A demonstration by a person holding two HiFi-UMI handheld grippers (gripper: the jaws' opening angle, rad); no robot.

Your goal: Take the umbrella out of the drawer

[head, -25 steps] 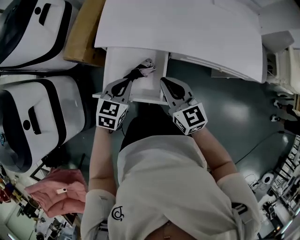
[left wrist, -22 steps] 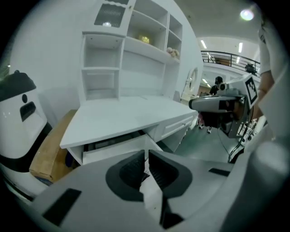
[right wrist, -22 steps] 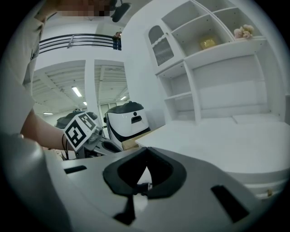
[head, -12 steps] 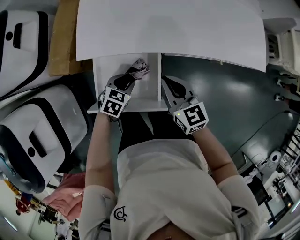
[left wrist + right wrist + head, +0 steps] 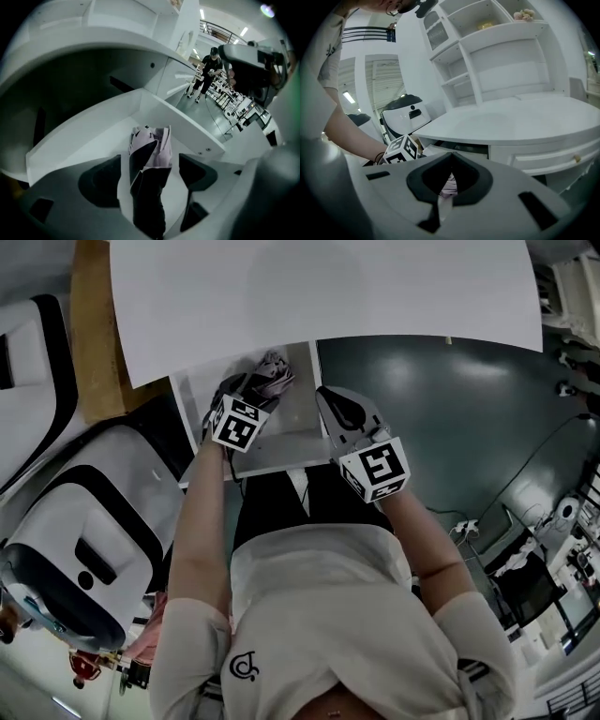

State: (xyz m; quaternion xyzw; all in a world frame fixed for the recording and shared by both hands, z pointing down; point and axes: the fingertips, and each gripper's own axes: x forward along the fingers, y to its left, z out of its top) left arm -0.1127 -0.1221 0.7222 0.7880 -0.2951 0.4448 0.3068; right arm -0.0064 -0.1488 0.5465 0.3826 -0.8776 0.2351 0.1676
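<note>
My right gripper point(image 5: 450, 157) is nearest to me. Its jaws are closed tip to tip and hold nothing. It hangs by the right side of the drawer point(image 5: 302, 435).

My left gripper point(image 5: 150, 161) reaches down into the drawer. Its jaws are wide open, one on each side of the umbrella point(image 5: 151, 187). I can see a little gap on both sides, so they do not pinch it.

The umbrella is folded up and lies in the drawer. Its dark end is close to my left gripper. Its pale, crumpled end points away from me, to the back of the drawer.

The drawer is white and pulled out. Its back part sits under the white desk point(image 5: 328, 296).

Past the desk are white shelves point(image 5: 487, 47) with some small things on top. Far off, down a shiny floor point(image 5: 206, 117), a person point(image 5: 206, 72) in dark clothes stands.
</note>
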